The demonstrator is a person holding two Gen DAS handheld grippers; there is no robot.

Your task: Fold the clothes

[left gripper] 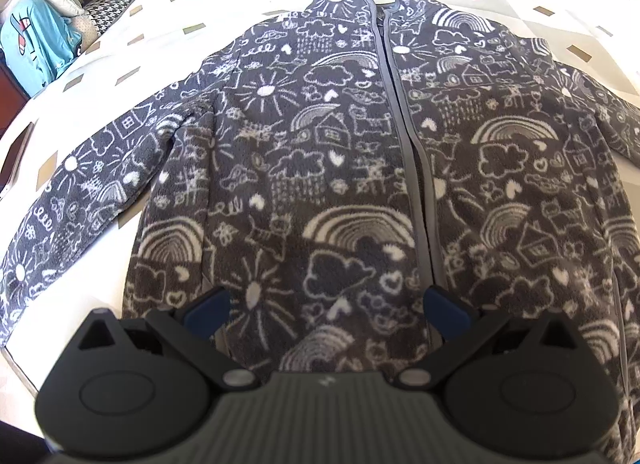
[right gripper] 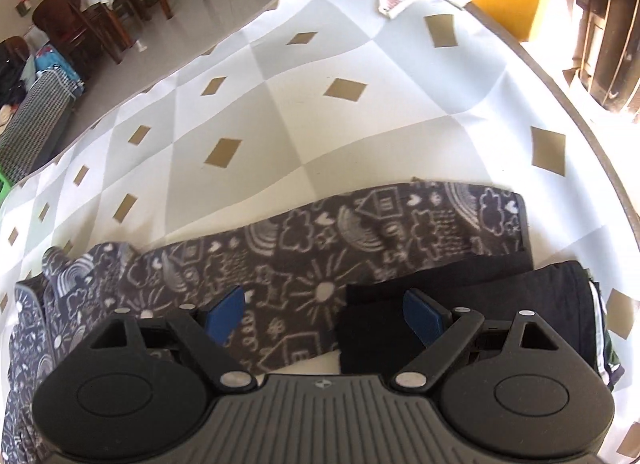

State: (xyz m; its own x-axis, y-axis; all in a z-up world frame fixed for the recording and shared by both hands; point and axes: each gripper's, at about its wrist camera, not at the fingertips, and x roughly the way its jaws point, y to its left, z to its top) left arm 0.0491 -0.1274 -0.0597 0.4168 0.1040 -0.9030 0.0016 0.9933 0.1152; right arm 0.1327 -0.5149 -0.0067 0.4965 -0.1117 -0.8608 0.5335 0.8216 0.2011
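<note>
Hovering my left gripper (left gripper: 326, 314), jaws wide, over the hem of the grey doodle-print fleece jacket (left gripper: 320, 168) lying flat, zipper running straight away from me. Right gripper (right gripper: 324, 318), also wide and empty, sits over its outstretched sleeve (right gripper: 360, 232) beside a folded black garment (right gripper: 520, 296).

Left wrist view: close above jacket (left gripper: 320, 168) front. Right: over its sleeve; shared jacket.

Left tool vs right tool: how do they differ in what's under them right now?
The left tool hangs over the fleece jacket near its bottom hem, beside the zipper. The right tool sits over the jacket's outstretched sleeve and a black folded garment. Shared: both are open, gripping nothing, blue pads apart, above the diamond-patterned cloth.
</note>
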